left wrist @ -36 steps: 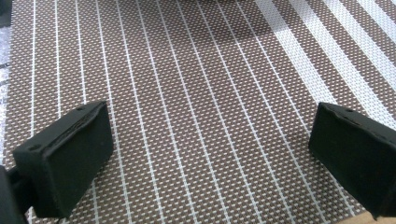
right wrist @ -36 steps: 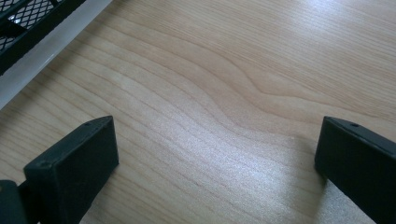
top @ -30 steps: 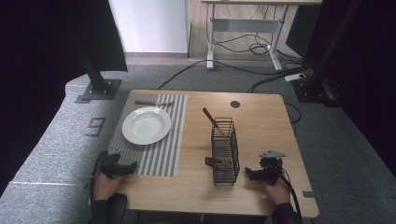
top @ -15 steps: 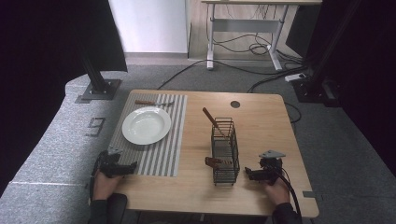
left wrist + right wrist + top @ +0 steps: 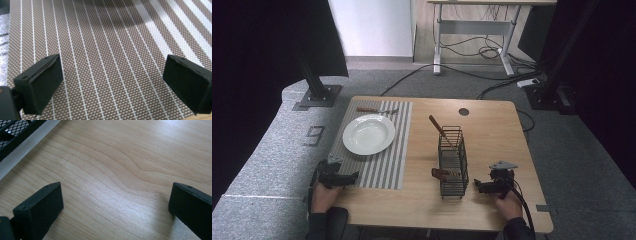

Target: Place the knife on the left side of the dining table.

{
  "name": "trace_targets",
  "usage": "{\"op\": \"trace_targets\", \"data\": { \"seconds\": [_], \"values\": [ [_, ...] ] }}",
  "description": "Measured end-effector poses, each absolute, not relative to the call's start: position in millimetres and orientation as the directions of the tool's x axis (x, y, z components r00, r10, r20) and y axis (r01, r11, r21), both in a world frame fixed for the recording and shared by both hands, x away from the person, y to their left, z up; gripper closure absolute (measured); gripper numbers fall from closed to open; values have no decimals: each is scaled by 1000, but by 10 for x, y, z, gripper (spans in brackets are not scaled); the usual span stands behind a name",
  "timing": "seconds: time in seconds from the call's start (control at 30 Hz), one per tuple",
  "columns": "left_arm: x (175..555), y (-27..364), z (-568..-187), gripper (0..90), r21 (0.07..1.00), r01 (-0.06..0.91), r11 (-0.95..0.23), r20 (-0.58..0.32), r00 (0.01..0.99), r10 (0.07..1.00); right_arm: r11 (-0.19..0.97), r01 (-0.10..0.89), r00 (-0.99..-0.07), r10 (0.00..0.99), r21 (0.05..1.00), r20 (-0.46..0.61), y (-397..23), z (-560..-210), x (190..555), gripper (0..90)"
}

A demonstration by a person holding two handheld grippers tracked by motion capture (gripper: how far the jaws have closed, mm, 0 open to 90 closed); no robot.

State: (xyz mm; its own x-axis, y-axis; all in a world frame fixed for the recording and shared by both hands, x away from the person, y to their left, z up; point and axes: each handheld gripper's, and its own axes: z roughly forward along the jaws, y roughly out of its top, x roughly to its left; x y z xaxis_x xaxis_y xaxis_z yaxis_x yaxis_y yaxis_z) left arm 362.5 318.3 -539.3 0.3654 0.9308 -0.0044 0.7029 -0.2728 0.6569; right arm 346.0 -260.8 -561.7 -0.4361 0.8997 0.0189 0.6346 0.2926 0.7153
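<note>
A white plate (image 5: 368, 134) lies on a striped placemat (image 5: 383, 160) at the table's left. A wooden-handled utensil (image 5: 374, 110) rests at the mat's far edge. Right of the mat stands a black wire basket (image 5: 452, 161) holding two brown-handled utensils (image 5: 440, 129), one leaning out of the top, one poking out low on its left side. My left gripper (image 5: 346, 176) rests open at the mat's near left corner; its jaws hover wide apart over the striped weave (image 5: 110, 62). My right gripper (image 5: 482, 187) sits open on bare wood (image 5: 117, 182) just right of the basket (image 5: 15, 132).
The wooden table (image 5: 492, 135) has a round cable hole (image 5: 463, 111) near its far edge. Grey carpet surrounds it, with black stand feet (image 5: 318, 95) at the left and cables (image 5: 482, 50) and a desk frame behind.
</note>
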Motion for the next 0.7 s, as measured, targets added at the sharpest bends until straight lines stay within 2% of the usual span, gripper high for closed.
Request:
{"op": "trace_targets", "data": {
  "seconds": [0.7],
  "values": [
    [3653,3050,-5136,2,694,663,-279,-17,402,915,291,635,-433,901,715,18,-2603,-5617,3458,0]
  ]
}}
